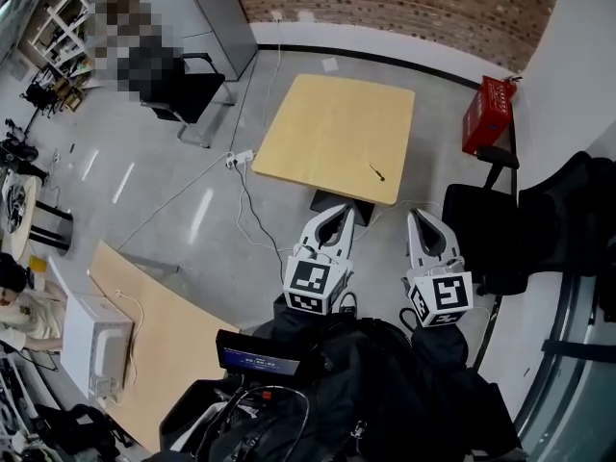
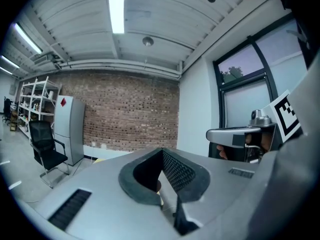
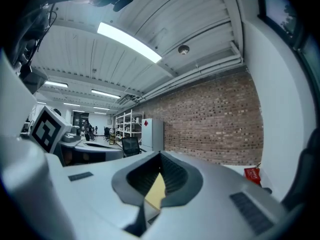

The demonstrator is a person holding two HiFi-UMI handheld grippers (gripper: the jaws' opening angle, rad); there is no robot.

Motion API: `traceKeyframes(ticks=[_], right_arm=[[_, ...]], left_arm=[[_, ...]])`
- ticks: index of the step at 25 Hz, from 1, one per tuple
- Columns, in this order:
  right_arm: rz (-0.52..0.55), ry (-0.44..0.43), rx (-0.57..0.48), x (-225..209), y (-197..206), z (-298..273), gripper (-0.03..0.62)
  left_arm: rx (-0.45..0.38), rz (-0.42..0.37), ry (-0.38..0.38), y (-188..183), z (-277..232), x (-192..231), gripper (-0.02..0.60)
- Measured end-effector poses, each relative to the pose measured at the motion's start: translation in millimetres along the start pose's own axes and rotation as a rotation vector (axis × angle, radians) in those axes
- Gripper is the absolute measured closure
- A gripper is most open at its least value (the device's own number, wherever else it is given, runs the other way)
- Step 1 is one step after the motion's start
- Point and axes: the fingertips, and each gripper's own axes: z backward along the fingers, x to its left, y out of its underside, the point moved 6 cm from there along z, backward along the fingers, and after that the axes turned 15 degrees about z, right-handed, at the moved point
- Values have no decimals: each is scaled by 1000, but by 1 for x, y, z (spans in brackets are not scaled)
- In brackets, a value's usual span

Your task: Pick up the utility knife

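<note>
The utility knife (image 1: 376, 172), a small dark sliver, lies near the front right edge of the light wooden table (image 1: 327, 128). Both grippers hang side by side in front of the table, short of it and above the floor. My left gripper (image 1: 334, 215) points at the table's front edge, jaws shut and empty. Beside it, my right gripper (image 1: 427, 218) is also shut, holding nothing. In the left gripper view my left gripper (image 2: 162, 150) shows its pads meeting at the tip. In the right gripper view my right gripper (image 3: 161, 153) shows a sliver of table (image 3: 156, 191) through its gap.
A red box (image 1: 489, 114) stands by the wall at the right. Black chairs sit at the far left (image 1: 183, 89) and near right (image 1: 481, 221). A power strip with cables (image 1: 241, 159) lies on the floor. A wooden board (image 1: 159, 330) and white appliance (image 1: 96, 345) lie at lower left.
</note>
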Motion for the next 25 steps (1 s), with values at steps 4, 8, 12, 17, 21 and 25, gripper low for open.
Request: traceKeyframes(ticks=[4,8,12,17,21,25], right_arm=[[4,12,22,-2,3,-22,589],[0,22,32,-4,5,-39,589],[1,22,39,-3,4,-54,589],[9,14,41,-1,2,-68,589],[15,7,44,-1,0,-75,589],[15,5,57,-3,3,-76,589]], left_arm=[[14,6,15,-2,-14,19,581],[26,11,26,-3,-24,34,581],[32,18,32,-5,-31,45,581],[27,26,33,-10,-37,57,581],[24,33,37,-12,-42,60,581],[34,44,48,-8,-49,59,581]])
